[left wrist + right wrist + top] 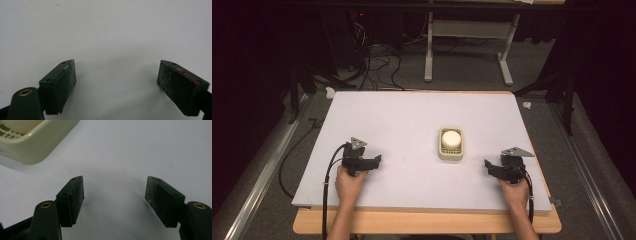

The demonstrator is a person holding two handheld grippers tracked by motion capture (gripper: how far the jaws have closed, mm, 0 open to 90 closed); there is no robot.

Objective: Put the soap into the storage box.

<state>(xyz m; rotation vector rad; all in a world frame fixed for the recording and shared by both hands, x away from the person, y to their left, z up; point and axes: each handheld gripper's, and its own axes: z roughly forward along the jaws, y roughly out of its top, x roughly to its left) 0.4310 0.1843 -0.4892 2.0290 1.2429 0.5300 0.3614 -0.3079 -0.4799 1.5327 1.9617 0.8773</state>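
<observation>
Grippers rest at the near edge of the pale grey rectangular table mat, one in each hand, and both stand spread with nothing between their jaws. The left gripper lies at the near left, well apart from any object; in the left gripper view its two dark pads face bare mat. The right gripper lies at the near right, and its jaws point toward the cream square plastic basket with slotted walls, which stands a little right of the middle of the mat. Inside this basket sits a white round object like a cap or a small puck, upright and about centred.

I judge that the step in hand is the reach of the right gripper toward the basket. To do it well, the hand should keep the jaws spread wide and bring one jaw on each side of what it will take, either the basket wall or the round object. It should close only when both pads are level, because the basket looks light and could slide on the smooth mat.

Count: two grippers, one basket, one round white object, one mat.
</observation>
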